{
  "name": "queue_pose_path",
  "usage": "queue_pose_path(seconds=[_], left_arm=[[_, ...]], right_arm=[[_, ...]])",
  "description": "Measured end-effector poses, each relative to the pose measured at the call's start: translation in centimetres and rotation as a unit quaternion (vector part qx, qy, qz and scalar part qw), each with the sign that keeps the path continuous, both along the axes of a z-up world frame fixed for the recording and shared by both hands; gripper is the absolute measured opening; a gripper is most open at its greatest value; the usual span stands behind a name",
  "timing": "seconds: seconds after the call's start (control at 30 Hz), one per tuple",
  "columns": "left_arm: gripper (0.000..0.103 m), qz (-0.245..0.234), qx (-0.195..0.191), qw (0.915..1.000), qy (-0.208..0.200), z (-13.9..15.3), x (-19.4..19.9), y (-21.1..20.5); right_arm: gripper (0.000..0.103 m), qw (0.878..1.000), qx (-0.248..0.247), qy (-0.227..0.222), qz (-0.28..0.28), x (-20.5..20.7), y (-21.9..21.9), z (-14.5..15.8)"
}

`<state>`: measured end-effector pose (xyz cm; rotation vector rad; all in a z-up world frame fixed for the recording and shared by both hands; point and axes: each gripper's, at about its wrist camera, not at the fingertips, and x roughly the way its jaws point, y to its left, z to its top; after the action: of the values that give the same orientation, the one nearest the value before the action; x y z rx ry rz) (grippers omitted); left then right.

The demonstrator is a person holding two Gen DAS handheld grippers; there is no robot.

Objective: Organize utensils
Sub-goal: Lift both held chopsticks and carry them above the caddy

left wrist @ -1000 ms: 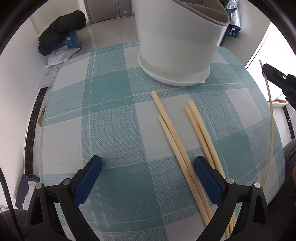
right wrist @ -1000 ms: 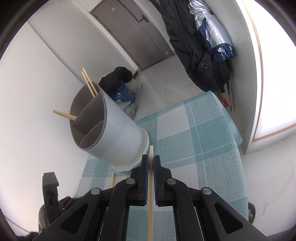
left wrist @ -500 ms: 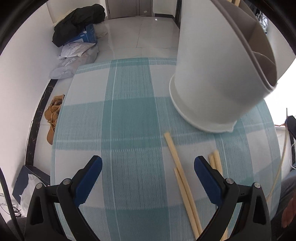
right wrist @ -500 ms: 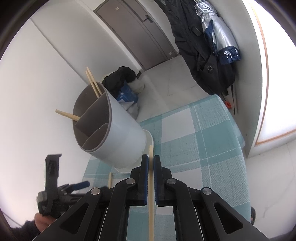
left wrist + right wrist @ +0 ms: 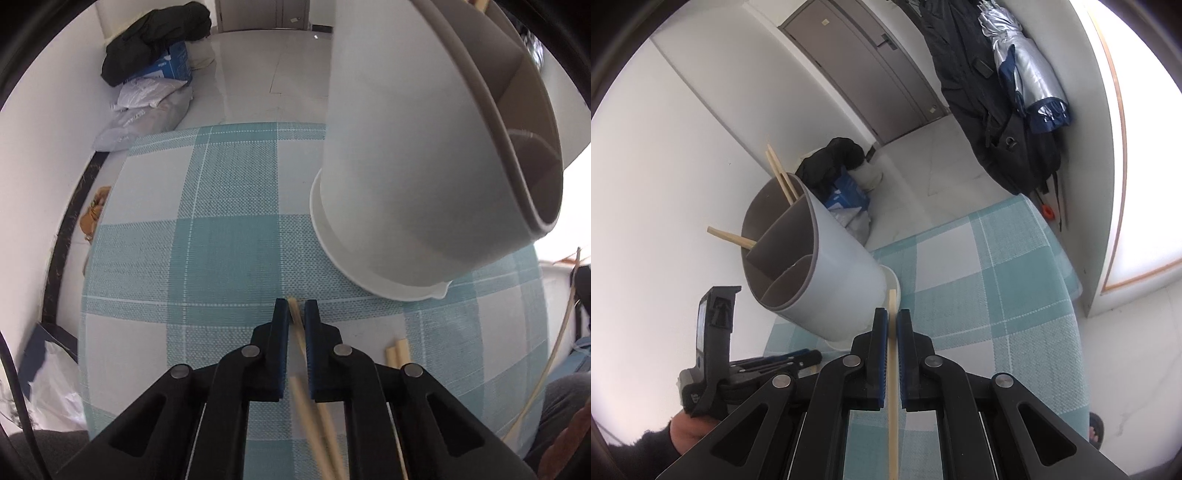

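Note:
A pale wooden chopstick (image 5: 300,341) lies on the teal checked tablecloth (image 5: 221,251), and my left gripper (image 5: 295,306) is closing its jaws on its far end, pads against it. A second chopstick (image 5: 327,424) lies beside it, and another pair (image 5: 397,352) lies to the right. The white divided holder (image 5: 424,166) stands just beyond. My right gripper (image 5: 892,314) is shut on another chopstick (image 5: 893,369), held in the air with its tip towards the holder (image 5: 827,273). Three chopsticks (image 5: 781,173) stick out of the holder. The left gripper (image 5: 814,356) shows low at the holder's base.
A person's hand (image 5: 683,432) holds the left tool. Beyond the table lie bags and dark clothing (image 5: 147,74) on the floor, with shoes (image 5: 92,218) by the wall. Coats (image 5: 1008,110) hang at the right, next to a grey door (image 5: 871,66).
My left gripper moved left across the table towards the holder, then shut on the end of one lying chopstick. The right gripper kept still with its chopstick.

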<state>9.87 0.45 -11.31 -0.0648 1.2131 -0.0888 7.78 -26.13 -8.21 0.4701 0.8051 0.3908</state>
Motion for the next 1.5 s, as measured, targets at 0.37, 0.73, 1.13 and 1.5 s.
queue_pose_path(seconds=[0.37, 0.73, 1.13, 1.5], left_arm=[[0.001, 0.005, -0.082, 0.9929, -0.086, 5.3, -3.3, 0.1], [0.001, -0.045, -0.127, 0.9727, -0.189, 10.3, -6.4, 0.6], [0.001, -0.091, -0.141, 0.9627, -0.212, 12.7, -8.2, 0.7], [0.001, -0.122, -0.125, 0.9614, -0.213, 14.1, -8.8, -0.2]], right_arm=[[0.004, 0.998, -0.020, -0.059, 0.008, -2.7, 1.3, 2.3], [0.004, 0.987, -0.061, -0.145, 0.035, -5.4, 5.1, 6.3], [0.004, 0.974, -0.123, -0.183, 0.049, -7.4, 8.3, 7.2], [0.004, 0.972, -0.128, -0.194, 0.044, -8.1, 8.4, 7.9]])
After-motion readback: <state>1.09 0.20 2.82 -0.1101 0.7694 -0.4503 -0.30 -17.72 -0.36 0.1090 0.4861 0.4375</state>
